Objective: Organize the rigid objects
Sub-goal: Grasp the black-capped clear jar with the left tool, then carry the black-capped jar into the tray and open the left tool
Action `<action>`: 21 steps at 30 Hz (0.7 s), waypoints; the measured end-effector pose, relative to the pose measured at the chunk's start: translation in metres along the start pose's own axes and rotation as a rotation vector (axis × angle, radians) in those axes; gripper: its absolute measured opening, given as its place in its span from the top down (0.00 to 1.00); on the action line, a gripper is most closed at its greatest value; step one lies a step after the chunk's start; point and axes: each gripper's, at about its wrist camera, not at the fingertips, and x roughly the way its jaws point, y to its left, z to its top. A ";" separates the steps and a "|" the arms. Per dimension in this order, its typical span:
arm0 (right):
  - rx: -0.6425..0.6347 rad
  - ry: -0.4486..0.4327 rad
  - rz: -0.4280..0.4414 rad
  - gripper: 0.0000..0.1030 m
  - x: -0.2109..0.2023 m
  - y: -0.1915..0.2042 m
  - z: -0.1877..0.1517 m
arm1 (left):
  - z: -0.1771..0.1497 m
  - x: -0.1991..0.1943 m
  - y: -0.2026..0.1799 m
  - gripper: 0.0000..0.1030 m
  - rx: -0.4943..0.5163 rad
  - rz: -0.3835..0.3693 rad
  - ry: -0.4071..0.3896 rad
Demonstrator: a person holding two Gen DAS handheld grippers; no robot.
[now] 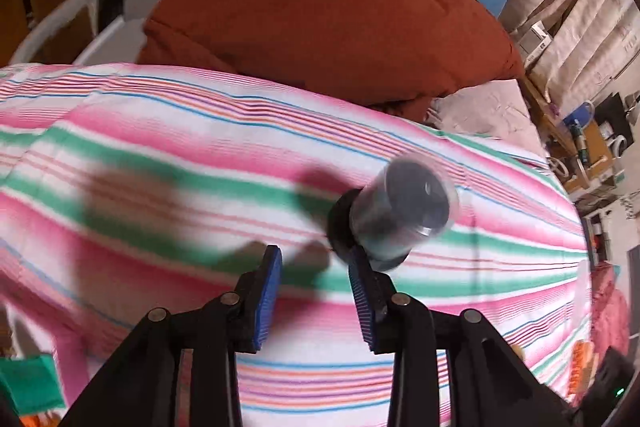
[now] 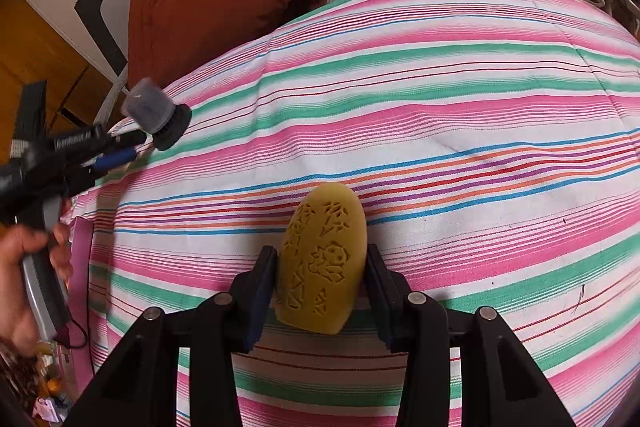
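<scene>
My right gripper (image 2: 322, 263) is shut on a mustard-yellow oval object (image 2: 322, 259) with embossed patterns, held just above the striped bedspread (image 2: 440, 115). My left gripper (image 1: 314, 263) is open with nothing between its blue pads (image 1: 268, 287). A clear-capped cylinder on a black base (image 1: 396, 211) is blurred in the air just past the right fingertip; whether it touches it I cannot tell. The right wrist view shows the left gripper (image 2: 120, 147) at far left with the same cylinder (image 2: 154, 113) at its tip.
A rust-red pillow (image 1: 320, 11) lies at the head of the bed, a pale quilt (image 1: 484, 107) beside it. A cluttered desk (image 1: 592, 139) stands off the right side. A white rail (image 1: 76, 11) is at the far left.
</scene>
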 end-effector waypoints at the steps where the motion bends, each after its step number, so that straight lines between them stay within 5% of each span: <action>1: -0.001 0.000 -0.001 0.57 0.000 0.000 0.000 | -0.005 -0.007 0.000 0.58 0.001 0.004 -0.034; 6: -0.008 0.000 -0.008 0.57 0.001 0.001 0.000 | -0.028 -0.030 -0.023 0.34 0.121 0.023 -0.199; 11: -0.006 0.001 -0.006 0.57 0.001 0.001 0.000 | -0.016 -0.012 -0.064 0.33 0.283 0.115 -0.183; 16: -0.005 0.003 -0.003 0.57 0.001 0.000 0.001 | 0.000 0.006 -0.078 0.34 0.330 0.190 -0.186; 18: -0.004 0.003 -0.002 0.57 0.001 0.000 0.001 | 0.003 0.008 -0.072 0.58 0.297 0.149 -0.175; 21: -0.008 0.002 -0.005 0.57 0.002 0.000 0.002 | 0.002 0.009 -0.070 0.58 0.282 0.134 -0.173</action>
